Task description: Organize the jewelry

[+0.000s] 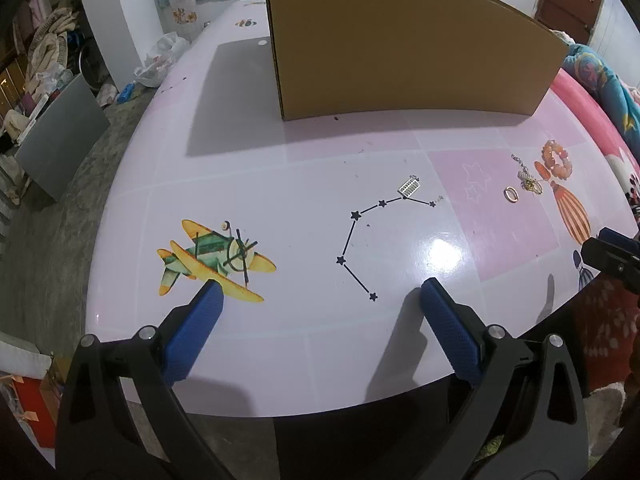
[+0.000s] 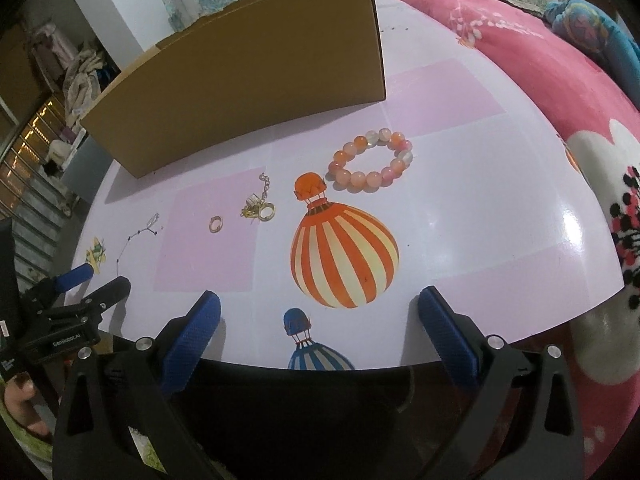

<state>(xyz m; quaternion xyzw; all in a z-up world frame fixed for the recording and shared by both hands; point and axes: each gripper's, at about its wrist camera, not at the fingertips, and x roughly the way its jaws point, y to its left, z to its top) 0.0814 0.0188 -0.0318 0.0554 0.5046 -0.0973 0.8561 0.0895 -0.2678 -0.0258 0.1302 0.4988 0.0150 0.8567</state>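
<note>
An orange and pink bead bracelet lies on the patterned table, also seen at the far right in the left wrist view as the bracelet. Left of it lie a gold chain piece with a clasp and a small gold ring; the same ring and chain piece show in the left view. A small silver clip rests mid-table. My right gripper is open over the near edge, nothing between its fingers. My left gripper is open and holds nothing.
An open brown cardboard box stands at the back of the table, also seen as the box in the right view. A pink blanket lies to the right. A grey board leans on the floor at left.
</note>
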